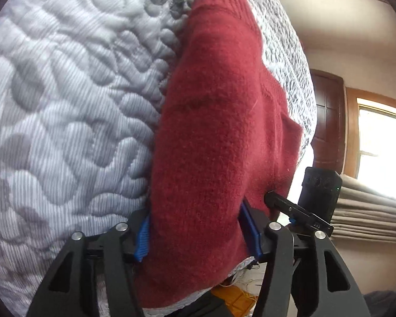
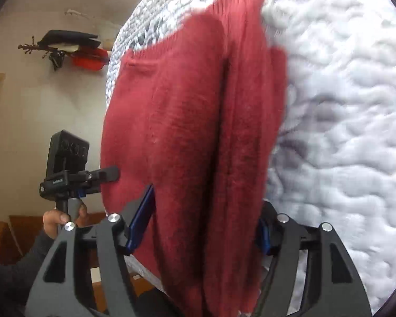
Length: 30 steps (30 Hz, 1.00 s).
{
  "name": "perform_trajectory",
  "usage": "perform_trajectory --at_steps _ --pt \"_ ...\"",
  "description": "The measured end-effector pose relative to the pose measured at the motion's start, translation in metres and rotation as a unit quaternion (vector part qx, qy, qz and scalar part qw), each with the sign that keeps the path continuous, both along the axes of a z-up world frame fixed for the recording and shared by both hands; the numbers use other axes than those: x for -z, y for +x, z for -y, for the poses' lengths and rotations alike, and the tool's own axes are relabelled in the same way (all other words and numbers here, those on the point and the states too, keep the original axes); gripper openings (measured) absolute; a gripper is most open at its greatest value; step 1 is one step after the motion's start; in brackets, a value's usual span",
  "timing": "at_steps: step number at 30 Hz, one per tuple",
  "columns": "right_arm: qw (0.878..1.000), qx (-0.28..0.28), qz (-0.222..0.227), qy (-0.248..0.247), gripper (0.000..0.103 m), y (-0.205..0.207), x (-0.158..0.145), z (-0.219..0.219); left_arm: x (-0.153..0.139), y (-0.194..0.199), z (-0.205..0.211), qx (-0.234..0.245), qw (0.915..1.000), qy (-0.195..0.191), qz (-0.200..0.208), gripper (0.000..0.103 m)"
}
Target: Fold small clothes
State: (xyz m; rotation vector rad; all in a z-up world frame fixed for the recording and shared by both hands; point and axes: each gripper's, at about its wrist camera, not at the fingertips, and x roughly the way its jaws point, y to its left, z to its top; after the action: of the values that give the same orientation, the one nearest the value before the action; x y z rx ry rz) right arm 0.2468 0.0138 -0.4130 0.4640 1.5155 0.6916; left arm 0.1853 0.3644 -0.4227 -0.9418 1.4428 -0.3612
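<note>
A red knit sweater (image 1: 219, 111) lies lengthwise on a quilted white-grey bedspread (image 1: 66, 105), its ribbed hem at the far end. My left gripper (image 1: 198, 227) is shut on the near end of the sweater, whose thick cloth fills the gap between the blue pads (image 1: 144, 235). In the right wrist view the sweater (image 2: 171, 121) shows a long fold crease down its middle. My right gripper (image 2: 203, 224) is shut on that bunched near end too. Each view shows the other gripper beside the sweater's edge: the right gripper (image 1: 277, 199) and the left gripper (image 2: 111, 173).
The bedspread (image 2: 343, 132) spreads wide on the outer side of each view. A person's hand (image 2: 58, 218) holds the left gripper's handle. Off the bed are a wooden door (image 1: 327, 121), a bright window (image 1: 382, 153), a curtain and a wall rack (image 2: 66, 45).
</note>
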Motion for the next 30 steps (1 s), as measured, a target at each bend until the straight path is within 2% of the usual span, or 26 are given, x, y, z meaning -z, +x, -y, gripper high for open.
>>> perform_trajectory --at_steps 2,4,6,7,9,12,13,15,17,19,20,22,24,27,30 --pt "0.998 0.037 0.045 -0.009 0.07 0.012 -0.035 0.02 -0.024 -0.008 -0.004 -0.013 0.9992 0.028 0.027 0.068" --pt "0.994 0.049 0.094 -0.013 0.061 0.025 -0.068 0.029 -0.052 -0.018 -0.006 -0.024 0.9965 0.045 0.066 0.069" --pt "0.994 0.032 0.103 0.003 0.046 0.041 -0.08 0.021 -0.074 -0.029 -0.004 -0.023 0.9934 0.034 0.107 0.069" --pt "0.995 0.021 0.099 0.013 0.041 0.049 -0.078 0.015 -0.081 -0.035 -0.001 -0.019 0.9915 0.026 0.126 0.069" --pt "0.997 -0.006 0.073 0.027 0.021 0.071 -0.061 -0.003 -0.087 -0.039 0.013 0.003 0.989 0.0 0.148 0.069" --pt "0.999 -0.035 0.027 -0.007 0.0 0.089 -0.015 -0.025 -0.069 -0.046 0.015 0.03 0.9905 -0.013 0.134 0.069" --pt "0.999 -0.036 0.024 -0.019 0.0 0.09 -0.001 -0.019 -0.059 -0.045 0.018 0.031 0.9919 -0.018 0.122 0.068" --pt "1.0 -0.021 0.008 -0.011 0.0 0.093 0.015 -0.009 -0.05 -0.041 0.031 0.032 0.993 -0.029 0.109 0.068" --pt "1.0 -0.021 0.008 -0.009 0.0 0.087 0.013 -0.009 -0.044 -0.046 0.039 0.046 0.9931 -0.031 0.103 0.068" --pt "0.999 -0.023 0.021 -0.016 0.0 0.08 -0.003 -0.009 -0.042 -0.051 0.038 0.049 0.9941 -0.033 0.092 0.068" --pt "0.999 -0.023 0.03 -0.013 0.005 0.074 -0.017 -0.009 -0.044 -0.052 0.039 0.048 0.9944 -0.033 0.089 0.068" --pt "0.998 -0.03 0.05 0.006 0.005 0.056 -0.045 -0.017 -0.061 -0.057 0.037 0.044 0.9925 -0.039 0.107 0.07" --pt "0.998 -0.043 0.042 0.029 0.005 0.03 -0.06 -0.026 -0.074 -0.062 0.029 0.03 0.9909 -0.041 0.125 0.073" --pt "0.996 -0.082 0.016 0.025 0.005 -0.004 -0.048 -0.043 -0.075 -0.061 0.015 -0.003 0.9911 -0.037 0.128 0.074" --pt "0.997 -0.077 -0.005 -0.006 0.0 -0.016 -0.02 -0.034 -0.063 -0.052 0.007 -0.02 0.993 -0.006 0.116 0.074"
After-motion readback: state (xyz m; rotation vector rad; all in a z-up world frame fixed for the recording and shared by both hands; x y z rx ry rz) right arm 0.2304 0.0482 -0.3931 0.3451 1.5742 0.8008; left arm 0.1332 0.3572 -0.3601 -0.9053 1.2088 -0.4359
